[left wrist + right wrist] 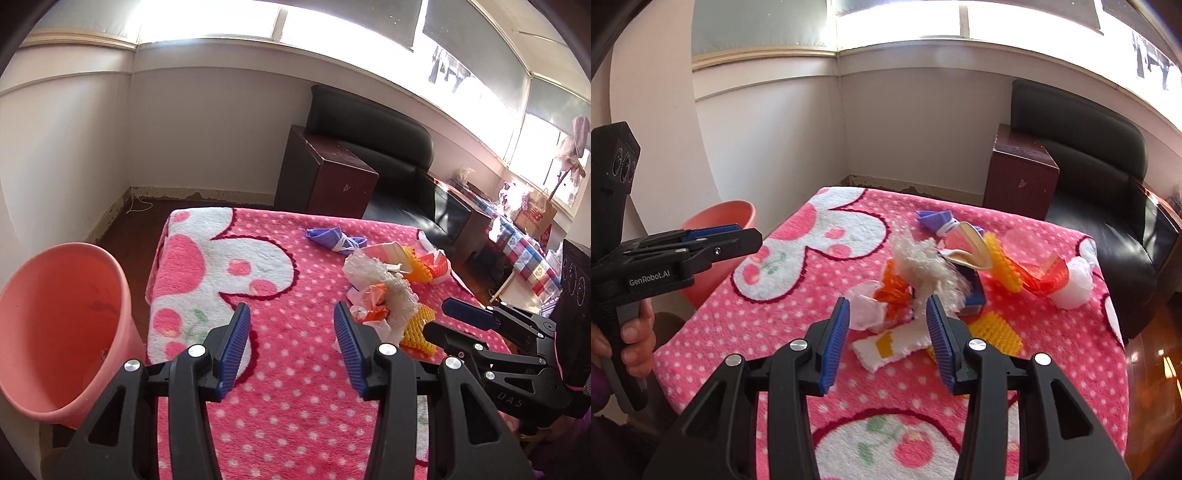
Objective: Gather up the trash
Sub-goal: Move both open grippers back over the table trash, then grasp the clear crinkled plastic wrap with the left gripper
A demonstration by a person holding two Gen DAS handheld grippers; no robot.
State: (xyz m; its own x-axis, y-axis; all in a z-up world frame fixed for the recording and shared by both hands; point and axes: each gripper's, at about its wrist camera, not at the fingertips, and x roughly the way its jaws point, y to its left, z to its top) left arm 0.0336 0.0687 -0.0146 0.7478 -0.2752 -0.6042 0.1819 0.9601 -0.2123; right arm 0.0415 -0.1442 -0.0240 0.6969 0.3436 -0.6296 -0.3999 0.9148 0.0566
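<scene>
Trash pile (945,273) lies on the pink dotted blanket (783,325), toward its far right part. The right gripper (886,325), fingers wide and empty, hovers at the pile's near edge, with a white wrapper (890,345) between and beyond its tips. The left gripper (291,332), also wide and empty, hangs over bare blanket left of the pile. The pink bin (55,332) stands off the blanket's left edge, its base cut off. Individual scraps overlap and are hard to separate.
</scene>
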